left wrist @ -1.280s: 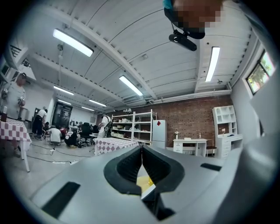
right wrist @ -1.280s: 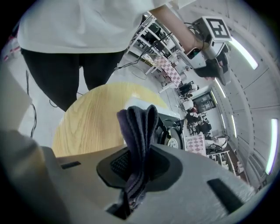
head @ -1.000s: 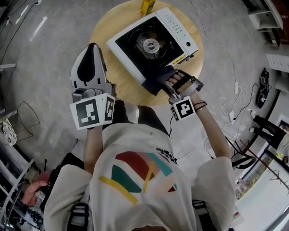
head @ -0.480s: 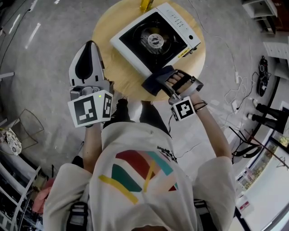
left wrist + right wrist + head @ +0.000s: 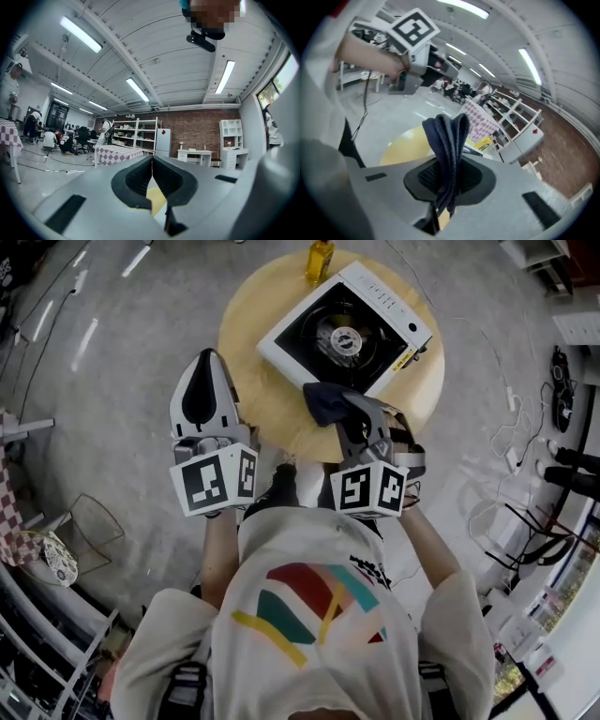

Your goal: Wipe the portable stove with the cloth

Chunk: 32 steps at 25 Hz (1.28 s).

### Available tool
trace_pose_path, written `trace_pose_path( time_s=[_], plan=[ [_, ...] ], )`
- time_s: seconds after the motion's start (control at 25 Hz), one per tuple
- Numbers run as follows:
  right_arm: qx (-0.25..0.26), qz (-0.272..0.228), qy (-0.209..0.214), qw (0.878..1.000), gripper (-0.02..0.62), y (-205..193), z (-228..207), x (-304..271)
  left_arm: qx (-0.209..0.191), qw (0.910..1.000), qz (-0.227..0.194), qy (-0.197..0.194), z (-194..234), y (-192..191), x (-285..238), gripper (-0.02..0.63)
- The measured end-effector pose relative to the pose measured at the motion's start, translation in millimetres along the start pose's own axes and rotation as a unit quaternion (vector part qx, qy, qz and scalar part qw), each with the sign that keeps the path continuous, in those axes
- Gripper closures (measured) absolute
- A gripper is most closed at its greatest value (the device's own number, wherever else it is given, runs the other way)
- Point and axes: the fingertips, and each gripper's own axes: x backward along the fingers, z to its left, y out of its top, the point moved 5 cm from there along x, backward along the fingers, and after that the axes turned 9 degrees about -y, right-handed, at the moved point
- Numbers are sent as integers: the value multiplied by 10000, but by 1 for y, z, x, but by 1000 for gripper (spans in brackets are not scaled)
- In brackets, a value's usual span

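a person in a white printed t-shirt stands at a round wooden desk (image 5: pixel 253 343), both forearms bent and reaching forward, a hand-held claw in each hand with its marker cube turned back toward the body. the right claw (image 5: pixel 349 413) is raised at the near side of the desk, its jaws clamped on a dark blue cloth (image 5: pixel 323 397). seen along those jaws, the cloth (image 5: pixel 447 136) stands up from between them in a folded, bunched ridge, with its lower end trailing down through the gap. from above, the bunch sits at the near edge of the portable stove (image 5: pixel 375 292); whether it touches the stove cannot be told. the left claw (image 5: pixel 208 362) is held just off the desk's left edge, well apart from the stove, its nose pointing away from the person. its jaws are pressed together with nothing between them, and its own camera looks out toward a brick wall and a white ceiling rather than down at the desk. the stove, white with a black recessed top, lies at an angle on the far half of the desk, a round burner (image 5: pixel 345 337) at the centre of the recess. a yellowish bottle (image 5: pixel 320 259) stands upright at the desk's far rim, just beside the stove's far corner; what it holds cannot be made out.
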Motion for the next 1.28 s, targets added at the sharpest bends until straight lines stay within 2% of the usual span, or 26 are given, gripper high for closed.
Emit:
trace_pose_path(
  time_s=[0.12,0.28,0.4,0.56,0.72,0.84,1.0,1.28],
  plan=[
    [-421,230,-576,9972,561,14,-3,-18,-131,9999,-30,-66,2,4,-1,600],
    [-741,703,-884,9908,561,22,1,-30,-345,9994,7,12,2,14,5,600],
    [-738,1006,-1155,9854,561,32,1,-48,-588,9981,-50,-174,4,18,-3,600],
    [-550,1511,-1383,9772,561,47,19,-76,-385,9965,24,-737,26,5,-28,600],
    [-599,2128,-1635,9615,561,61,33,-106,-568,9877,-2,-1456,46,12,-59,600],
    [-573,2442,-1740,9523,561,71,45,-134,-586,9823,87,-1778,67,7,-76,600],
    [-302,2756,-1703,9456,561,81,63,-168,-647,9776,172,-1995,94,-10,-90,600],
    [-122,3112,-1582,9370,561,72,80,-189,-563,9732,231,-2217,101,-16,-100,600]
  ],
)
